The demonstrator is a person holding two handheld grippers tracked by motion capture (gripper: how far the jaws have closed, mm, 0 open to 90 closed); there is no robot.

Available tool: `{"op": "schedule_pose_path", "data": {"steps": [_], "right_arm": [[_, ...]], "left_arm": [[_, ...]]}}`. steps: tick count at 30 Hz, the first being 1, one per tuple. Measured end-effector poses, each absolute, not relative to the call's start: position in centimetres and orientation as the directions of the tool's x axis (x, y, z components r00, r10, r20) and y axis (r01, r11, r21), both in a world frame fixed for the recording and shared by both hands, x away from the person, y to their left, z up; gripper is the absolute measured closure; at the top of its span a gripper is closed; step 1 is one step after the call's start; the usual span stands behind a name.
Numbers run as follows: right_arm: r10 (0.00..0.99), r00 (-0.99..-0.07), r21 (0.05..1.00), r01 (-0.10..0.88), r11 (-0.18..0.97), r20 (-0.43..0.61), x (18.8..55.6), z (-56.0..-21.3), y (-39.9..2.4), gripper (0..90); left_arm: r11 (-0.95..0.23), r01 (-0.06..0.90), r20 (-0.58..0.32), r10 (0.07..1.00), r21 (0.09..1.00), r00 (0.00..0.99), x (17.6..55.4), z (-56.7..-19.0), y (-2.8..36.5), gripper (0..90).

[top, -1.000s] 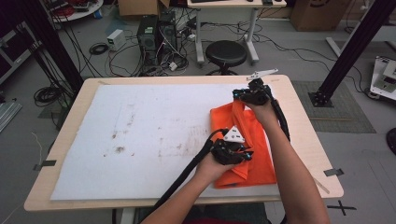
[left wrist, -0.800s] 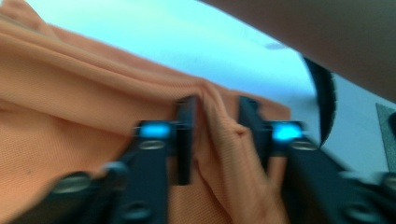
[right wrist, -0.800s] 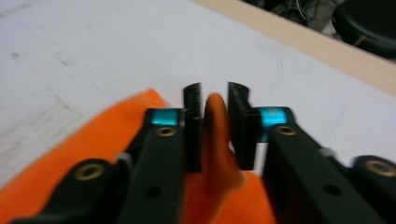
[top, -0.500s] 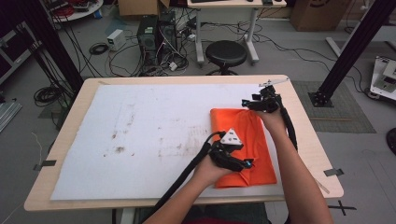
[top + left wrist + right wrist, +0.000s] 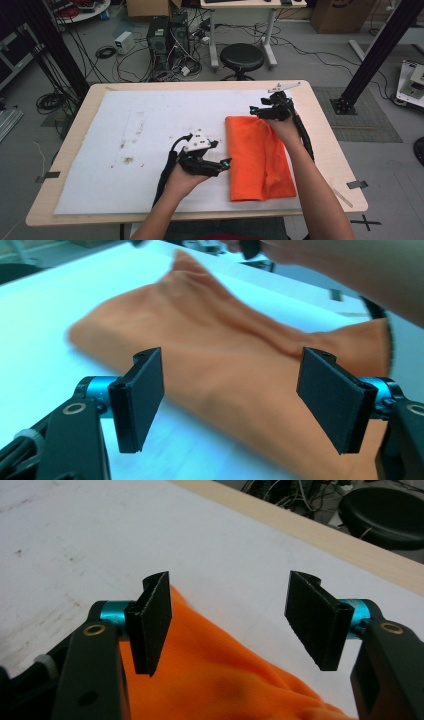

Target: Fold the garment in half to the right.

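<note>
Orange cloth (image 5: 220, 355) ahead, below open jaws, unheld.

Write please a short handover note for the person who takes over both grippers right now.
Left gripper: jaws have just been opening, nothing between them, beside the left edge of the folded orange fabric cloth.
Right gripper: open, over the cloth's far corner, holding nothing.
The cloth lies folded into a long rectangle on the right part of the white table cover.
Done: one fold, cloth released.
Left: probably another fold, or smoothing the wrinkles.
</note>
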State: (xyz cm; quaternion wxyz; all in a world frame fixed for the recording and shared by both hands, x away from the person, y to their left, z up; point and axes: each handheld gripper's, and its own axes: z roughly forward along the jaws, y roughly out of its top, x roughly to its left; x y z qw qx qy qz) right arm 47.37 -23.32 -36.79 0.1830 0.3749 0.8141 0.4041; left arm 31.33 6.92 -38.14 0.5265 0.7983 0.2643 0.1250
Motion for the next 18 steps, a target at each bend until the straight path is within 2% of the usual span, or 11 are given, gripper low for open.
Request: {"op": "schedule_pose_path", "data": {"steps": [3,12,18], "right_arm": [[0.733,-0.681,0.772,0.463,0.435,-0.005,47.4,-37.4,-22.0,39.3],[0.668,-0.744,0.683,0.487,0.544,-0.001,48.1,-41.7,-16.9,52.0],[0.652,-0.758,0.667,0.478,0.572,-0.016,48.2,-43.4,-14.7,52.7]], "left_arm": [[-0.293,0.313,-0.096,0.575,0.903,0.813,31.5,-38.5,8.4,27.1],[-0.266,0.343,-0.112,0.621,0.901,0.776,32.0,-38.7,10.9,27.1],[-0.245,0.345,-0.116,0.640,0.906,0.759,32.1,-38.5,11.9,27.1]]}}
